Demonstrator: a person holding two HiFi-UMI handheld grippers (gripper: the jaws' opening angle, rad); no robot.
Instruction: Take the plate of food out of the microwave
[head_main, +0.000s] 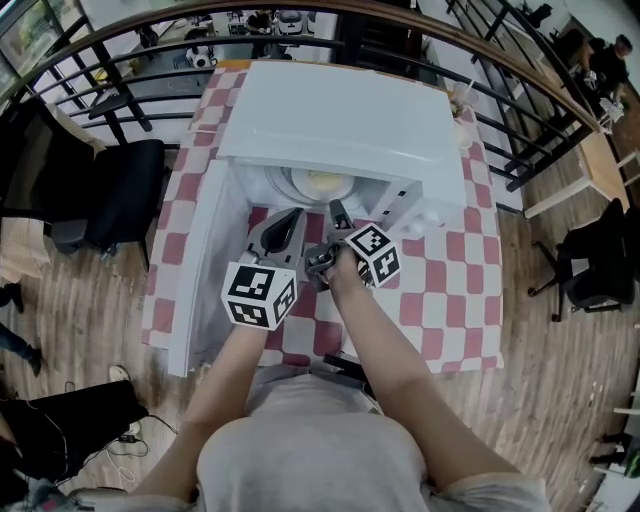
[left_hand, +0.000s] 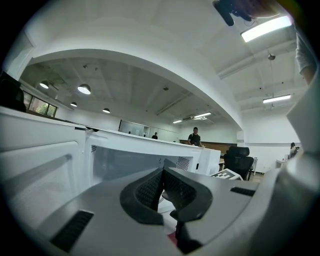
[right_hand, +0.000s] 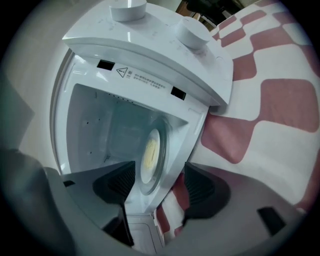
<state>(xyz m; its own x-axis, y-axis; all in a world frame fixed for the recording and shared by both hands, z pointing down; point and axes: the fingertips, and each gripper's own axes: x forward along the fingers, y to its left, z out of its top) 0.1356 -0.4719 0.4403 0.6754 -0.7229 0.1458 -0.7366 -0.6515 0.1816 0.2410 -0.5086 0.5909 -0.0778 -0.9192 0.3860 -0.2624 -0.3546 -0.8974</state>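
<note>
The white microwave (head_main: 340, 120) stands on a red-and-white checked table, its door (head_main: 200, 270) swung open to the left. Inside, a white plate with pale yellow food (head_main: 322, 184) lies on the glass turntable. My left gripper (head_main: 297, 216) hovers in front of the opening, its jaws shut with nothing between them (left_hand: 162, 172). Beside it, my right gripper (head_main: 336, 210) is open just outside the cavity. In the right gripper view the plate (right_hand: 150, 152) shows between the open jaws (right_hand: 159, 170), still inside the microwave (right_hand: 150, 55) and untouched.
The checked tablecloth (head_main: 450, 290) reaches to the table edges. A black chair (head_main: 120, 200) stands to the left and another (head_main: 600, 260) to the right. A dark railing (head_main: 520, 110) curves behind the table. Two knobs (right_hand: 194, 32) sit on the microwave's panel.
</note>
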